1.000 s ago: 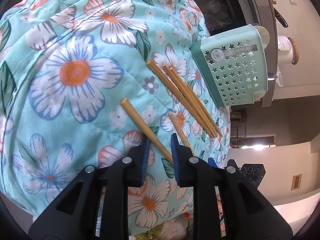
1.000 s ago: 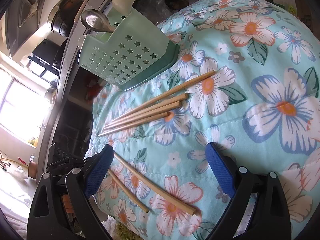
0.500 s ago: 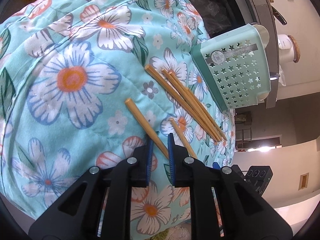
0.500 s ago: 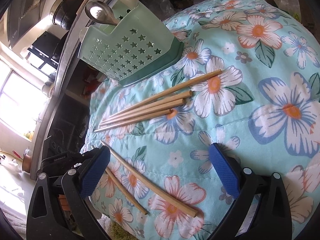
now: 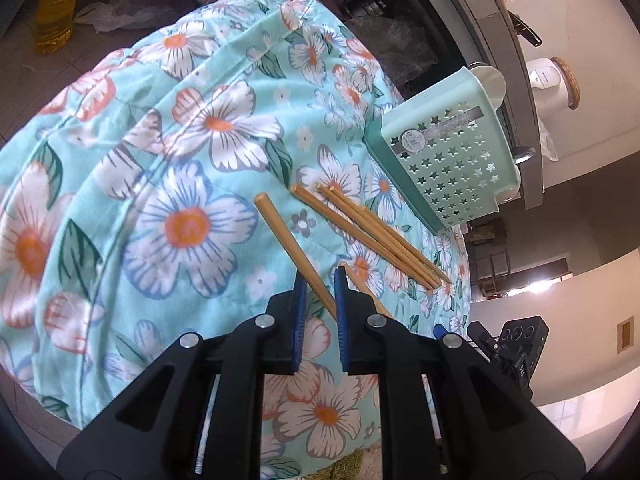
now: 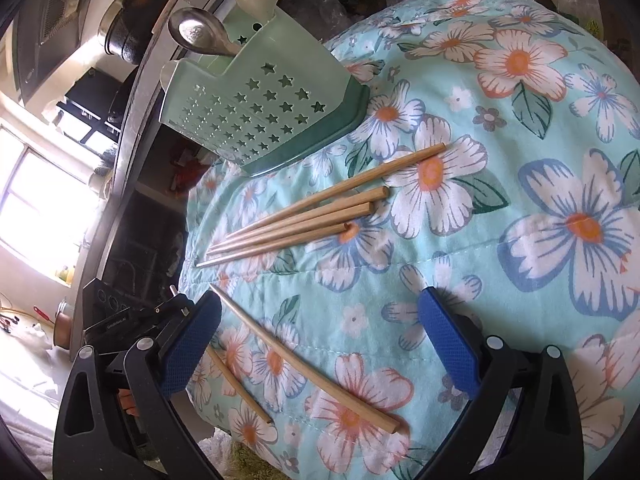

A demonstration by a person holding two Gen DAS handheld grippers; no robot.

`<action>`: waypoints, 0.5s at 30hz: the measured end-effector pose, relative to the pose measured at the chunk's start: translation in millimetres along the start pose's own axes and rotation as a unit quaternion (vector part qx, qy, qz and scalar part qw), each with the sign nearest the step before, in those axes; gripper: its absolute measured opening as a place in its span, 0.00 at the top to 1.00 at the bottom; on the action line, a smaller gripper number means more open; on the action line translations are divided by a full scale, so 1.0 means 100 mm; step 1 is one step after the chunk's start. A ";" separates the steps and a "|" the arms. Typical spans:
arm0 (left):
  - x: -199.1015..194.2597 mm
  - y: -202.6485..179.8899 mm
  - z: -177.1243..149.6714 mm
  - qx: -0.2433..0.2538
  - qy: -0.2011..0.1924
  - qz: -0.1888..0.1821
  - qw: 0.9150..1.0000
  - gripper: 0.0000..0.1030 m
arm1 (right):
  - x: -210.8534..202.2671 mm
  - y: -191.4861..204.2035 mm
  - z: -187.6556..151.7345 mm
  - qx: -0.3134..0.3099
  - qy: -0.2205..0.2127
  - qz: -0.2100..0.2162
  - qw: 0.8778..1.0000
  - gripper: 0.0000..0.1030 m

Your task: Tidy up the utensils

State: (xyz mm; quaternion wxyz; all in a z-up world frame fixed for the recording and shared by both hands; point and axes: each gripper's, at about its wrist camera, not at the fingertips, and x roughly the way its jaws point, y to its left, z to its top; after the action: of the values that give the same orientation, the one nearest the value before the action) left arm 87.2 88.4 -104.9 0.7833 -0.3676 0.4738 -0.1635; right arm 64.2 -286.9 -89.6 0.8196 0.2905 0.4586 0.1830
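Chopstick (image 5: 294, 250) clenched in the left hand-held gripper (image 5: 320, 290), above the floral cloth (image 5: 168, 168). Right hand-held gripper (image 6: 320, 340) spread wide, grasping nothing. Round sticker (image 5: 409, 137) on the green holder (image 5: 448, 160): its print unreadable.

Chopsticks on the flowery cloth, holder tipped back

One wooden chopstick (image 5: 292, 248) is pinched between blue pads, thick end angled up and away. A thinner one (image 6: 236, 384) lies just beside it, and four more (image 6: 296, 216) sit fanned out nearby. The mint star-hole utensil holder (image 6: 256, 120) leans near them with a metal spoon (image 6: 200, 36) sticking out.
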 end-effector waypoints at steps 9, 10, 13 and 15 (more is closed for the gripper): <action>-0.41 -0.13 0.14 0.072 -0.038 -0.002 0.997 0.90 | 0.02 0.53 0.04 -0.112 -0.002 -0.005 0.994 0.39; -0.46 -0.15 0.14 0.078 -0.044 -0.001 0.996 0.90 | 0.07 0.62 0.03 -0.132 0.003 -0.005 0.991 0.41; -0.61 -0.18 0.16 0.088 -0.060 -0.003 0.994 0.91 | 0.24 0.85 -0.04 -0.183 0.024 -0.004 0.983 0.50; -0.70 -0.17 0.17 0.089 -0.069 -0.004 0.994 0.92 | 0.38 1.00 -0.07 -0.211 0.043 0.002 0.977 0.57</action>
State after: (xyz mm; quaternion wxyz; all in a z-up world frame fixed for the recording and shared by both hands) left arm 68.1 126.4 -44.0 0.8432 -0.3082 0.4009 -0.1825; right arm 74.1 -186.8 -53.3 0.8414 0.1036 0.4442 0.2898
